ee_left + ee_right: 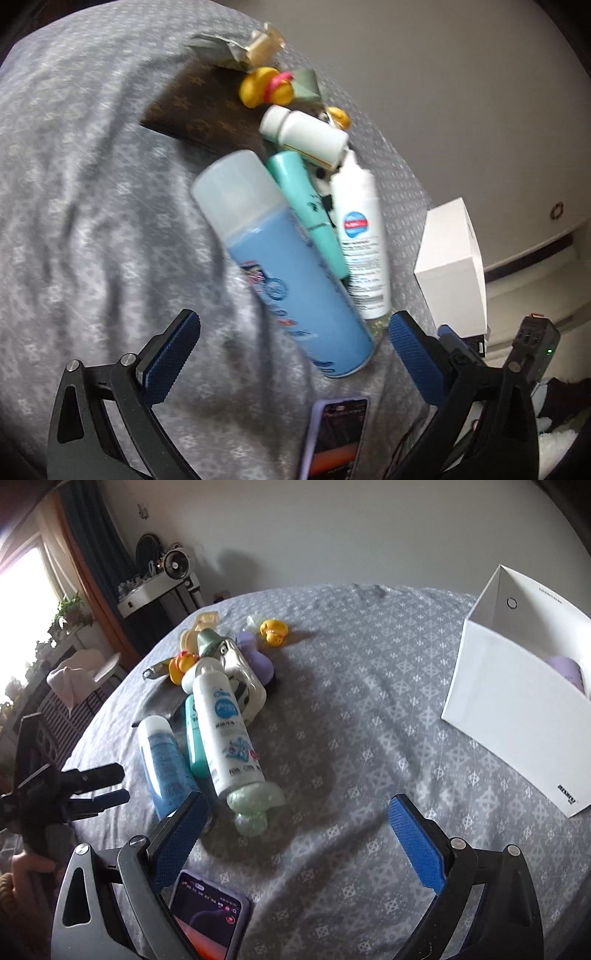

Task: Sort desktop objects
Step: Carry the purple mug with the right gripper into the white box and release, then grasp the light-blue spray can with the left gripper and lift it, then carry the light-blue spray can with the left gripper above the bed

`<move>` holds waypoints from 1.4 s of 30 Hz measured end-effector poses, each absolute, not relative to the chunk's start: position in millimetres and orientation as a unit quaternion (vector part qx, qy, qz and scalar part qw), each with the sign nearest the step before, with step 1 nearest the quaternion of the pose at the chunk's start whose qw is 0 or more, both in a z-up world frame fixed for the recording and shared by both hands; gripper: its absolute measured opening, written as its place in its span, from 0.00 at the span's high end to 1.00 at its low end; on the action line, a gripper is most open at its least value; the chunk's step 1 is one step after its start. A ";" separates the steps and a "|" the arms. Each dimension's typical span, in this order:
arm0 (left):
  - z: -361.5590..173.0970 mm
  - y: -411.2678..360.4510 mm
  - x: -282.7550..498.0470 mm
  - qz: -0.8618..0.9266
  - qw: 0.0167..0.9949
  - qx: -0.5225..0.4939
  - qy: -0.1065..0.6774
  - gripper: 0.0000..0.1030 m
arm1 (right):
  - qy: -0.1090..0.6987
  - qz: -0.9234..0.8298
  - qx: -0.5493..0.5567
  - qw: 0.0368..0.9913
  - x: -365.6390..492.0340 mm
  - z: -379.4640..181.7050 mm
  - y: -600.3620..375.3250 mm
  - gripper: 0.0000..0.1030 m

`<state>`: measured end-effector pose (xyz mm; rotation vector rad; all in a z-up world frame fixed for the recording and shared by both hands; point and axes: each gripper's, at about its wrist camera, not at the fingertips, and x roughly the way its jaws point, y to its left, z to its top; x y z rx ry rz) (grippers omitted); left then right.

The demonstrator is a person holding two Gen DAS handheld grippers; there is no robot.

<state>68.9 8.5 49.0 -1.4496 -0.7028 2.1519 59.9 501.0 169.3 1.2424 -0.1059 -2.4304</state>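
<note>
Left gripper hangs with jaws spread wide and empty, lined up on the foot of the blue spray can, and the right gripper is just as wide, holding nothing, above the grey patterned cloth. Working left to right in the right wrist view: the can lies on its side nearest the cloth's left edge, the teal tube touches it, then the white bottle with its pale green cap toward us, a small yellow duck further back, and the white box out by the right edge. A phone sits at the near edge. That can looks rigid, smooth and likely to roll, so I'd pinch it across mid-body. Soft bedding underneath may let it sink.
</note>
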 end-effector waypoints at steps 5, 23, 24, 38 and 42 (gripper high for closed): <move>45.0 51.2 59.2 0.772 0.249 -0.536 -0.233 0.01 | -0.038 -0.862 0.470 0.189 52.8 154.8 512.3 0.04; 53.9 15.6 55.1 0.801 0.227 -0.497 -0.244 0.49 | -0.057 -0.839 0.516 0.163 45.0 114.2 518.0 0.04; 57.9 11.7 57.7 0.805 0.223 -0.493 -0.242 0.49 | -0.057 -0.840 0.515 0.163 45.3 113.7 517.6 0.04; 145.5 -179.8 64.0 0.869 0.054 -0.403 -0.282 0.51 | -0.037 -0.841 0.515 0.160 46.2 111.4 510.8 0.00; 146.2 -221.7 60.5 0.873 -0.018 -0.404 -0.272 0.51 | -0.030 -0.842 0.515 0.159 46.3 110.3 508.8 0.00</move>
